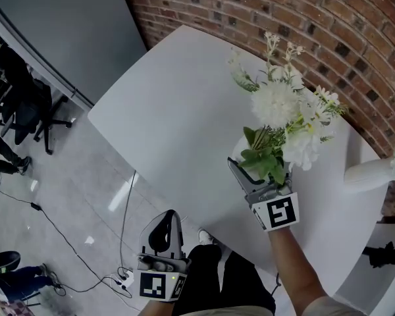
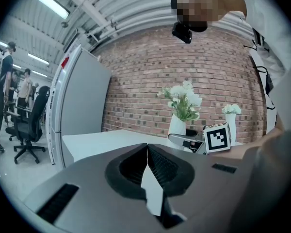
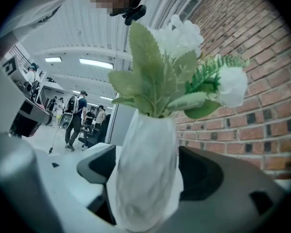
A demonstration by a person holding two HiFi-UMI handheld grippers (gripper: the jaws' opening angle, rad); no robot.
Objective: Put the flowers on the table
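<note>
A red brick wall (image 1: pixel 283 18) runs along the back, and a tall grey panel (image 1: pixel 59 25) stands to its left. A second white vase (image 1: pixel 368 172) of pale blooms stands close to the wall. On the glossy grey floor (image 1: pixel 72 189), a black cable (image 1: pixel 59 236) trails toward a white power strip (image 1: pixel 125 278). A black office chair (image 1: pixel 33 114) sits at the far left. Several people (image 3: pixel 75 115) stand in the background under 2 long ceiling lights (image 3: pixel 94 63).

The head view looks steeply down, while both gripper views face the brick wall (image 2: pixel 150 81) and share the vase (image 3: pixel 145 178), close up at the right gripper (image 1: pixel 262 176) and farther ahead of the left gripper (image 1: pixel 169 217).
</note>
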